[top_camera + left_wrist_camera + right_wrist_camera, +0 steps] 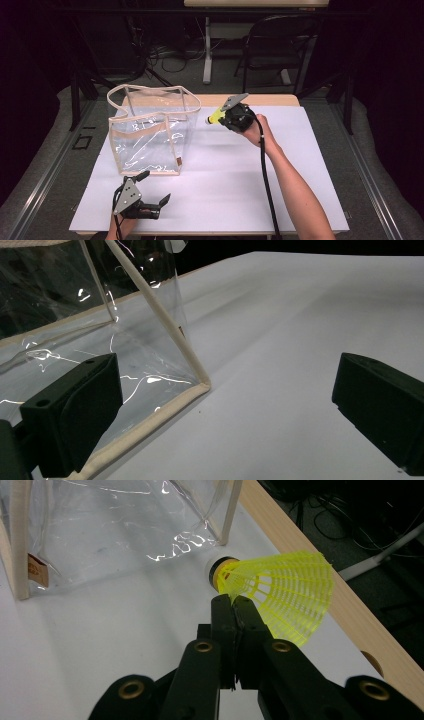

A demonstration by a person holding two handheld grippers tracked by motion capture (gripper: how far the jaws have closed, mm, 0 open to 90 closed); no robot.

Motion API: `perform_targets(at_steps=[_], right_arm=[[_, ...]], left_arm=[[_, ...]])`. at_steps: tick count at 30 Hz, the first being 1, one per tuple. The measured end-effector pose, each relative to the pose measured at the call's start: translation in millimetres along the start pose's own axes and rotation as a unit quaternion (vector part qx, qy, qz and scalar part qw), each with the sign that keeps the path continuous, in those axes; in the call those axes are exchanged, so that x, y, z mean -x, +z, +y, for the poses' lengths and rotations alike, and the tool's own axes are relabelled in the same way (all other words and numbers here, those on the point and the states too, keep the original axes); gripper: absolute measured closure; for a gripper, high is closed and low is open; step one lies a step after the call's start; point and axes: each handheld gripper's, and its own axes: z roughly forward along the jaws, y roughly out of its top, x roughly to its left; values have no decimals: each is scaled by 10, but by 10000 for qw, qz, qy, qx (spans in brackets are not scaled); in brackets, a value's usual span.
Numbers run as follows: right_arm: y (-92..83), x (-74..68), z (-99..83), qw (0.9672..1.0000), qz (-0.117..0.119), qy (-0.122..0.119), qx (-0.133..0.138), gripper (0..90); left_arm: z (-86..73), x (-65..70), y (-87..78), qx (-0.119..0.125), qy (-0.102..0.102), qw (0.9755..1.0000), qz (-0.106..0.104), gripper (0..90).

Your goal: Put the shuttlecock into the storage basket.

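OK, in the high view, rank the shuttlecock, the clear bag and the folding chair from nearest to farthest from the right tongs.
1. Yellow shuttlecock: clamped in the right tongs, at their tip.
2. Clear bag: standing on the table to their left.
3. Folding chair: on the floor beyond the table's far edge.

No legible text, nos. or brand marks anywhere. Sole candidate: small brown tag (38, 570) on the seam of the clear bag (150, 135), near its bottom corner; print on it too small and blurred to read. Same tag seen from above (178, 161), also unreadable.
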Motion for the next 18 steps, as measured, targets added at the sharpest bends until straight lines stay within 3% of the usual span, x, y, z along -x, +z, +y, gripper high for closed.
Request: perform_targets(at_steps=[18], right_arm=[[-110, 29, 91, 9999, -63, -50, 94, 892]], left_arm=[[0, 3, -2, 3, 2, 10000, 8, 0]])
